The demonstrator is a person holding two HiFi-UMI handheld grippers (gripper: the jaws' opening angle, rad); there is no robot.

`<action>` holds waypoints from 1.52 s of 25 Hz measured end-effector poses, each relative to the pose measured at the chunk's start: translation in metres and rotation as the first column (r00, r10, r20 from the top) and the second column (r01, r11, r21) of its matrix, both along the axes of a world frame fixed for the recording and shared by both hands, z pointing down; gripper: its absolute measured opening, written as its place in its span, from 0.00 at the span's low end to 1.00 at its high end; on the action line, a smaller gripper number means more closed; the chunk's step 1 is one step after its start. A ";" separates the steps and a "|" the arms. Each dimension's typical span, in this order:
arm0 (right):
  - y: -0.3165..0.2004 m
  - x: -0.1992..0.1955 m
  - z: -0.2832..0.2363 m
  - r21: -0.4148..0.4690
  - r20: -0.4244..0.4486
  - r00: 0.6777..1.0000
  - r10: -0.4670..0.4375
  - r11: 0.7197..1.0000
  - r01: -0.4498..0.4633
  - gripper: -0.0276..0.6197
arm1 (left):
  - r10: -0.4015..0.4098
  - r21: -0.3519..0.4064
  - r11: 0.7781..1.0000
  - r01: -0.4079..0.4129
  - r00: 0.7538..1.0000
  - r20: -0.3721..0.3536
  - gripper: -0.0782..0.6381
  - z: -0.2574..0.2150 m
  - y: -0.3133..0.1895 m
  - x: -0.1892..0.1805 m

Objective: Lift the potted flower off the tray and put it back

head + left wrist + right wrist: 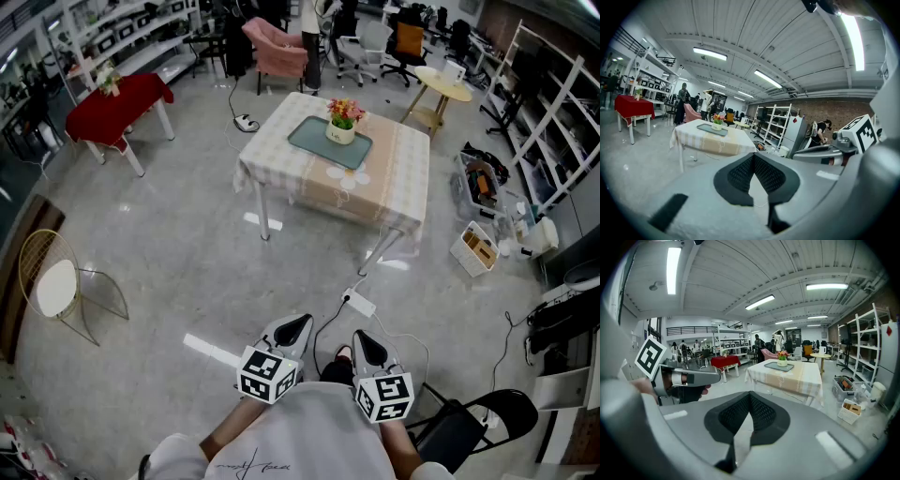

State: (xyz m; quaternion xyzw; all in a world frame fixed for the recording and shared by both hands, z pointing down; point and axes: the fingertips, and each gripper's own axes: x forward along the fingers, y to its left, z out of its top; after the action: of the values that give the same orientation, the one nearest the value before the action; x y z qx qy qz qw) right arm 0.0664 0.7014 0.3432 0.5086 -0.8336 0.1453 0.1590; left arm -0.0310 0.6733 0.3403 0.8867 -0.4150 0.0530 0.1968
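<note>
The potted flower stands on its tray on the worktop, well apart, straight ahead. My left gripper and right gripper are both clenched empty, the right marginally nearer.

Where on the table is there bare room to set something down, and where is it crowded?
Free: the wide band between the tray and the table's near edge, and the strip from tray to right edge. The tray's left end is bare too. Crowded only round the pot, at the tray's far side.
</note>
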 end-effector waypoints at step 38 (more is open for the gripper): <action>-0.142 -0.013 0.020 -0.052 0.027 0.997 0.065 0.997 -0.064 0.05 | 0.029 -0.027 0.999 -0.029 1.000 -0.012 0.11 0.009 -0.130 -0.008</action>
State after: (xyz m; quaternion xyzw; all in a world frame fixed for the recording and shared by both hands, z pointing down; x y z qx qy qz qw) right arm 0.0535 0.5596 0.3628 0.5289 -0.8149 0.1792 0.1551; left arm -0.0388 0.5435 0.3494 0.8901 -0.4003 0.0565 0.2103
